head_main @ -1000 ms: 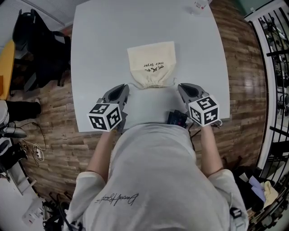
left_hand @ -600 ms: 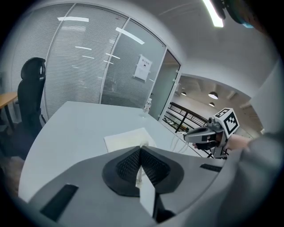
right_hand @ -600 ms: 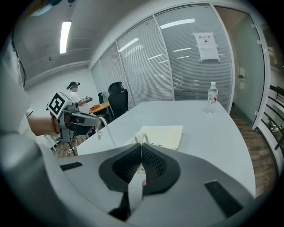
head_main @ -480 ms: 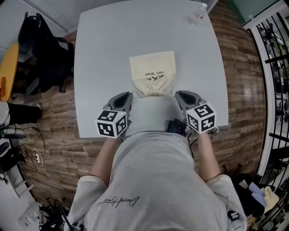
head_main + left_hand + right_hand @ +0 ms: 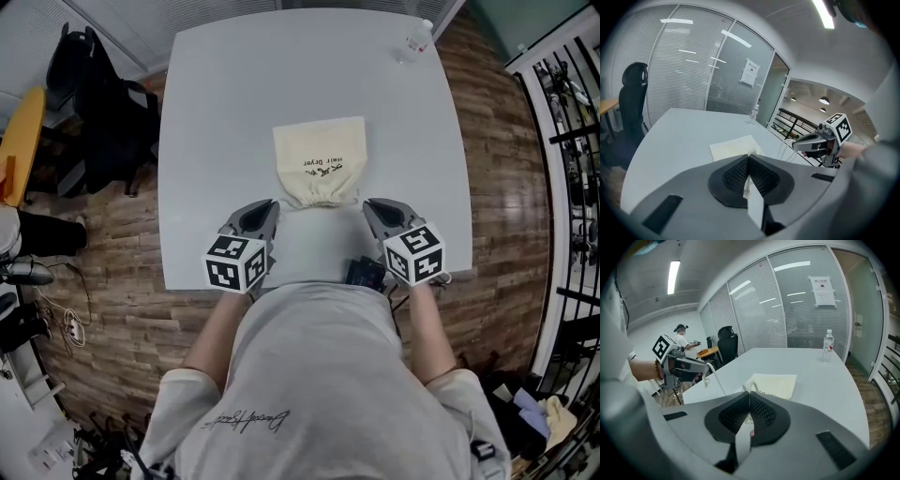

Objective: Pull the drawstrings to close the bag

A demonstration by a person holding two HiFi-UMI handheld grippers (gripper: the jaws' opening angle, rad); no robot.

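A cream drawstring bag (image 5: 319, 161) with dark print lies flat on the grey table (image 5: 216, 112), its gathered mouth toward me. My left gripper (image 5: 270, 204) sits just left of the mouth, shut on a white drawstring (image 5: 746, 180) that runs in between its jaws. My right gripper (image 5: 367, 204) mirrors it on the right side, shut on the other drawstring (image 5: 749, 386). The left gripper view shows the bag (image 5: 733, 147) ahead and the right gripper (image 5: 806, 144) with looped white cord. The right gripper view shows the bag (image 5: 776, 383) and the left gripper (image 5: 689, 365) with its cord.
A water bottle (image 5: 417, 39) stands at the table's far right corner. A black device (image 5: 367, 272) lies at the near table edge by my right hand. A black office chair (image 5: 98, 98) is left of the table, and a railing (image 5: 562, 141) is on the right. A person (image 5: 680, 333) stands in the background.
The view has shifted, so the bag sits lower in the frame. Both grippers stay shut beside the bag's mouth, which looks slightly more gathered.
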